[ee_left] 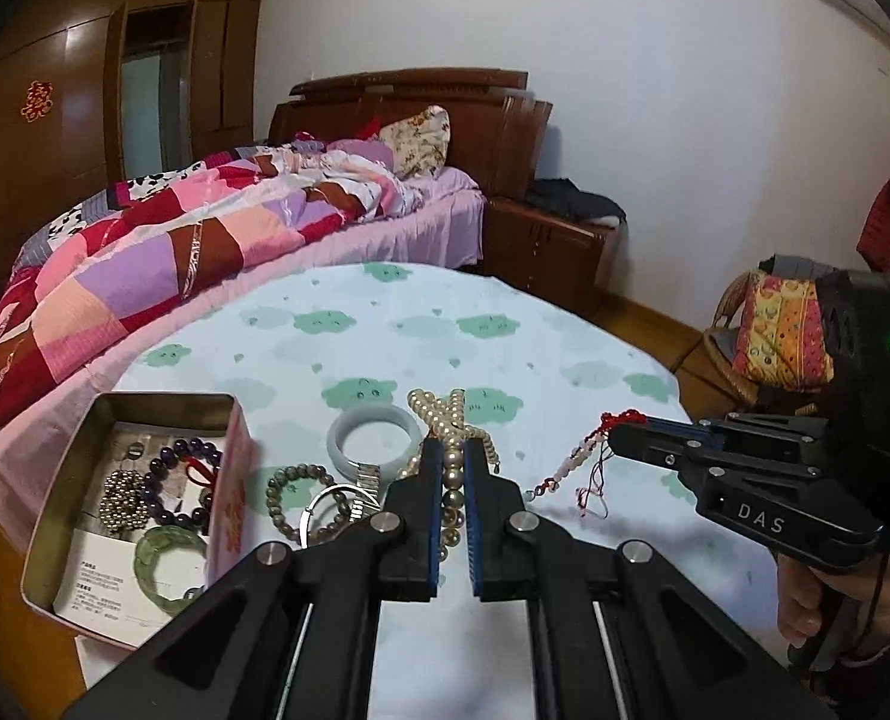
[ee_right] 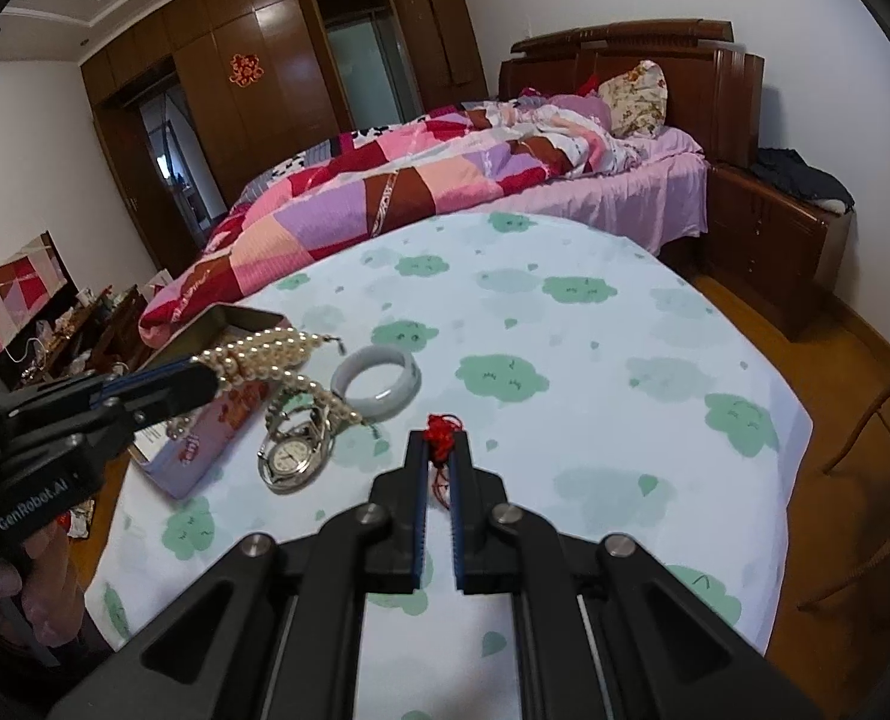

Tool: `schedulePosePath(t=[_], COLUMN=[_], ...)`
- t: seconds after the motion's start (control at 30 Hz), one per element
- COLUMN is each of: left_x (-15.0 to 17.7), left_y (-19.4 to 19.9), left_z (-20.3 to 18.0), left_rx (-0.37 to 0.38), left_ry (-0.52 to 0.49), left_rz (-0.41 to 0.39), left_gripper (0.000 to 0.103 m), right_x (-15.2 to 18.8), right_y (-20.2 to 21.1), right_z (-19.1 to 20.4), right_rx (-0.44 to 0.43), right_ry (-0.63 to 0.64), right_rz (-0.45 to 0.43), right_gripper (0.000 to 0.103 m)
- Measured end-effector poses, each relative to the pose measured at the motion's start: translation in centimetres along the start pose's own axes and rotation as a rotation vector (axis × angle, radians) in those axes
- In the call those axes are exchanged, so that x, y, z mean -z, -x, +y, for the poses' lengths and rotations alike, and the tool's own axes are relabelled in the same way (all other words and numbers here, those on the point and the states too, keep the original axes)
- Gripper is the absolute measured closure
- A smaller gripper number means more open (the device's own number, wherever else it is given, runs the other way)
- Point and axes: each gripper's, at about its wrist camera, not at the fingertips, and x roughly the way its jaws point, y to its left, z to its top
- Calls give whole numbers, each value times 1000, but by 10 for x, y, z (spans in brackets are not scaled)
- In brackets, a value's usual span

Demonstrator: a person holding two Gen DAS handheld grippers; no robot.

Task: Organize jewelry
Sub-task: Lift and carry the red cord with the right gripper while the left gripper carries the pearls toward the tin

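Observation:
My left gripper [ee_left: 452,447] is shut on a pearl necklace [ee_left: 448,414], lifted above the table; it also shows in the right wrist view [ee_right: 265,348]. My right gripper [ee_right: 439,441] is shut on a red-cord bead bracelet [ee_right: 442,429], whose pink beads hang from it in the left wrist view [ee_left: 571,462]. An open tin box [ee_left: 73,468] at the left holds several bracelets, among them a green bangle [ee_left: 166,552]. On the table lie a pale jade bangle [ee_left: 373,438], a grey bead bracelet [ee_left: 292,486] and a wristwatch [ee_right: 292,456].
The table wears a white cloth with green clouds [ee_right: 565,372]. A bed with a patchwork quilt [ee_right: 415,180] stands behind it. A wooden nightstand [ee_right: 775,240] is at the far right, a wicker chair [ee_right: 889,450] at the right edge.

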Motion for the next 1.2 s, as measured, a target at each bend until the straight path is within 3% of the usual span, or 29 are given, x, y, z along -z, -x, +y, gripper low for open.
schedulePosePath(t=[0.27,0.7,1.2], left_x=[-6,-16,-23], left_y=[23,60,84], left_z=[14,65,118], left_rx=[-9,-104,-221], left_ry=[31,100,140], left_rz=[-39,-96,-133], left_gripper=[98,98,98], right_x=[-7,-32,-64], right_y=[10,26,13], right_z=[8,35,98], right_rx=[-24,-78,-148], right_ry=[7,79,236], right_rz=[-24,-72,-80], right_gripper=[95,95,95])
